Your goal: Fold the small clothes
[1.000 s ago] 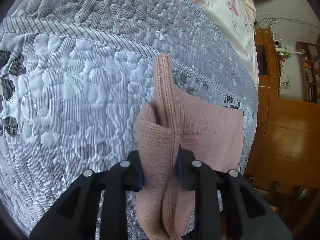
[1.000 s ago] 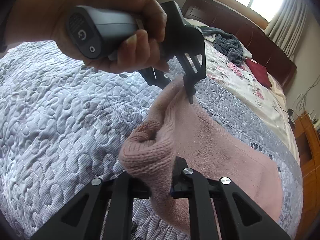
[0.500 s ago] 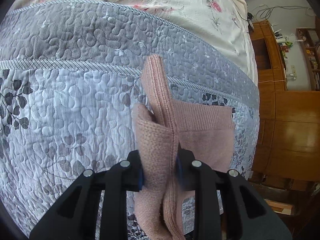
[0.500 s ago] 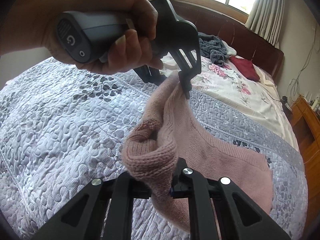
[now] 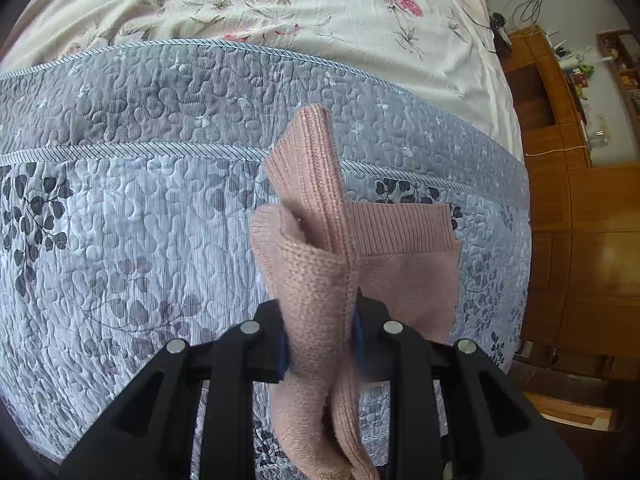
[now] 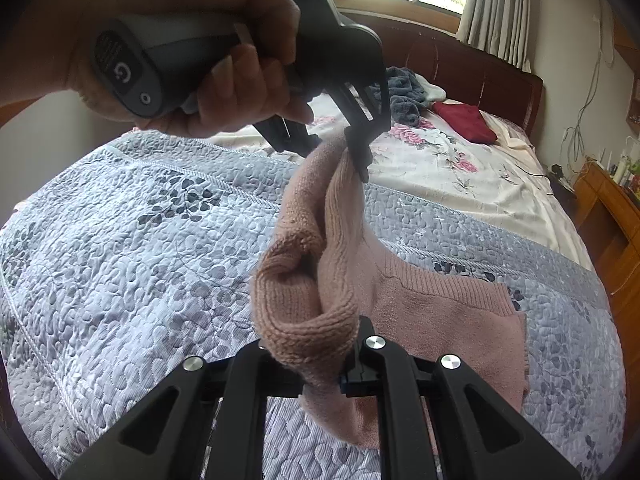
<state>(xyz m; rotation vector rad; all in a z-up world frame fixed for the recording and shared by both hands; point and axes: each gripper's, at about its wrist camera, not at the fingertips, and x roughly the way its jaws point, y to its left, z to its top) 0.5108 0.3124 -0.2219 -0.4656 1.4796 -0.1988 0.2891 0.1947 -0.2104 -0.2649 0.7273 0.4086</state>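
Observation:
A small pink knitted garment hangs between both grippers above a grey quilted bedspread. My left gripper is shut on one bunched corner of it; the ribbed hem lies flat on the quilt to the right. In the right wrist view my right gripper is shut on another bunched corner of the pink garment. The left gripper, held by a hand, pinches the far corner higher up. The cloth's lower part rests on the quilt.
A floral cream sheet covers the far half of the bed. A dark grey cloth pile and a red cloth lie near the wooden headboard. Wooden furniture stands beside the bed on the right.
Both grippers have risen with the pink garment, lifting its gripped edge higher off the quilt. More of the floral sheet and the headboard have come into view.

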